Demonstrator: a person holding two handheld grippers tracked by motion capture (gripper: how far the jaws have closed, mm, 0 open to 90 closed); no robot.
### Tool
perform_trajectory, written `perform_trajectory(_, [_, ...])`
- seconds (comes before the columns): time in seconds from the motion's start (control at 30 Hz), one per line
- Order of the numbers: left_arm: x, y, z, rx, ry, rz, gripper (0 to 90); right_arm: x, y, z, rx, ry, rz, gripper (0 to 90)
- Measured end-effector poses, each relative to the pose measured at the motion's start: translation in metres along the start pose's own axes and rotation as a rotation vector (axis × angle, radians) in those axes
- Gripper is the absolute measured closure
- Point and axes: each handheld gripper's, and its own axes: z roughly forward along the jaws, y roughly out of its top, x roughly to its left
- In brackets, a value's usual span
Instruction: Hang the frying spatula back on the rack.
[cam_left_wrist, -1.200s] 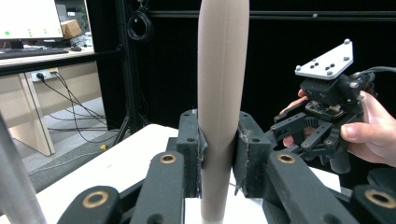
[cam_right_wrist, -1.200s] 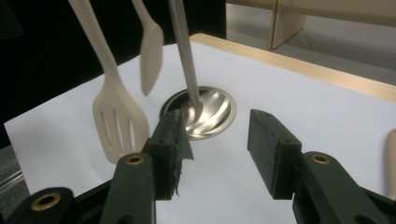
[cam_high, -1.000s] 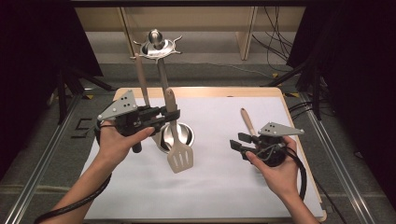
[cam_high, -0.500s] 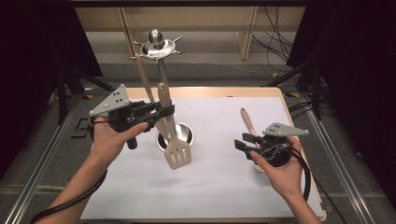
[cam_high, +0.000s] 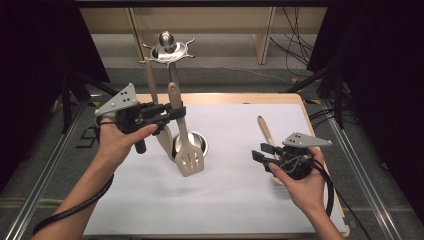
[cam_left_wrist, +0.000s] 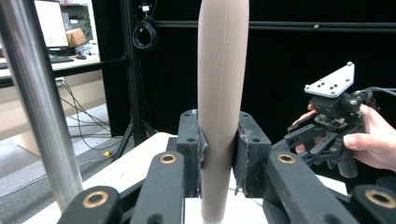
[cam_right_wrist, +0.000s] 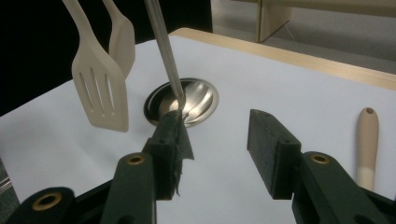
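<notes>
Two grippers work over the white table (cam_high: 240, 200). The left gripper (cam_high: 176, 112) has its jaws clenched on the handle of the slotted spatula (cam_high: 189, 161); in the left gripper view the pads press the beige handle (cam_left_wrist: 219, 116) from both sides. The spatula hangs upright beside the steel rack (cam_high: 168, 49), its blade above the round steel base (cam_high: 192, 144) and clear of the table. A second beige utensil (cam_high: 163, 140) hangs just behind it.

Against the earlier frames, the left hand (cam_high: 117, 142) sits a little higher and farther to the left, and the spatula has gone with it: its blade was lower and overlapped the base more a second ago. The grip itself looks the same.

The right gripper (cam_high: 262, 156) has its jaws released, spread wide with nothing between them, as the right gripper view shows (cam_right_wrist: 219, 154). It hovers just beside the wooden spoon (cam_high: 265, 131), which lies flat on the table at the right. That hand (cam_high: 300, 185) and the spoon are where they were before.
</notes>
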Motion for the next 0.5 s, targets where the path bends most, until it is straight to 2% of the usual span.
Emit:
perform_trajectory(0.17, [0.004,0.006,-0.001,-0.006,0.000,0.008,73.9,-0.002,0.000,0.002,-0.020,-0.011,-0.031,56.5])
perform_trajectory(0.33, [0.009,0.009,-0.001,-0.005,0.001,0.008,73.9,-0.001,0.001,0.003,-0.020,-0.007,-0.022,56.4])
perform_trajectory(0.37, [0.010,0.009,0.000,-0.004,0.000,0.009,73.9,0.000,0.001,0.002,0.003,-0.002,-0.011,56.3])
perform_trajectory(0.47, [0.012,0.012,0.001,-0.006,-0.003,0.011,73.9,-0.001,0.001,0.005,-0.013,0.001,-0.037,56.2])
perform_trajectory(0.5, [0.012,0.013,0.002,-0.007,-0.007,0.012,73.9,0.000,0.001,0.006,-0.008,0.014,-0.020,56.2])
